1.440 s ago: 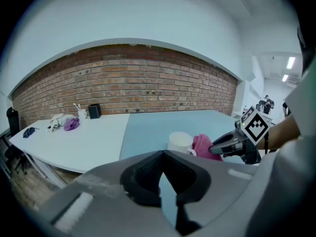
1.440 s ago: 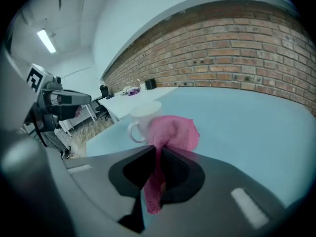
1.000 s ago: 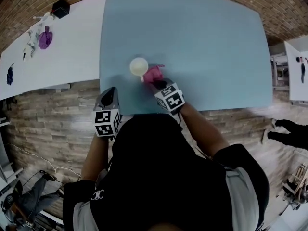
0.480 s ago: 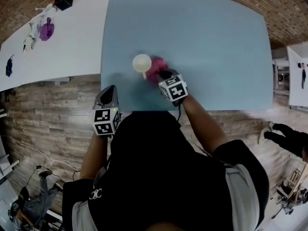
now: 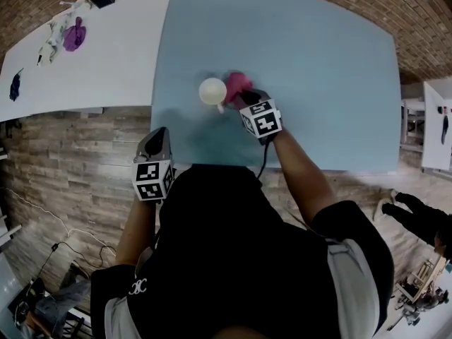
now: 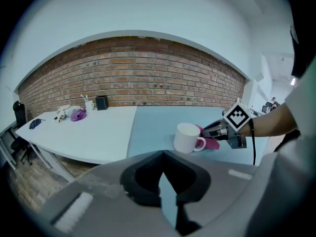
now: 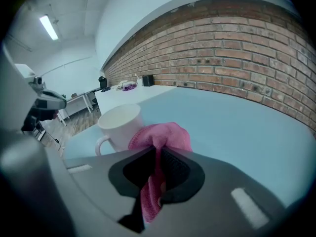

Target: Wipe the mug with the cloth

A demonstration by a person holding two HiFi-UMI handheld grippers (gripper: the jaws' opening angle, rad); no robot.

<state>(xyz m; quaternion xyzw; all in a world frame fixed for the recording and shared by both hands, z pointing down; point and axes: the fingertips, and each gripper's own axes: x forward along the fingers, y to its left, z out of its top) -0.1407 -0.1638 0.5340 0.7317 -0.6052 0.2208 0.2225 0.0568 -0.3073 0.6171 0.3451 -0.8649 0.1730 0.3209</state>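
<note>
On the near-left part of the blue table (image 5: pixel 318 62), mug (image 5: pixel 212 90) upright, handle toward me; my right gripper (image 7: pixel 157 154), jaws clamped on the pink cloth (image 7: pixel 165 136), has it against the mug's right wall, while my left gripper (image 6: pixel 162 174), closed and empty, hangs off the near edge, so I'd wipe lightly, lest the mug tip.

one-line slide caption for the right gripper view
Right gripper shut on a pink cloth, held at the side of a white ceramic mug on the blue table.
</note>
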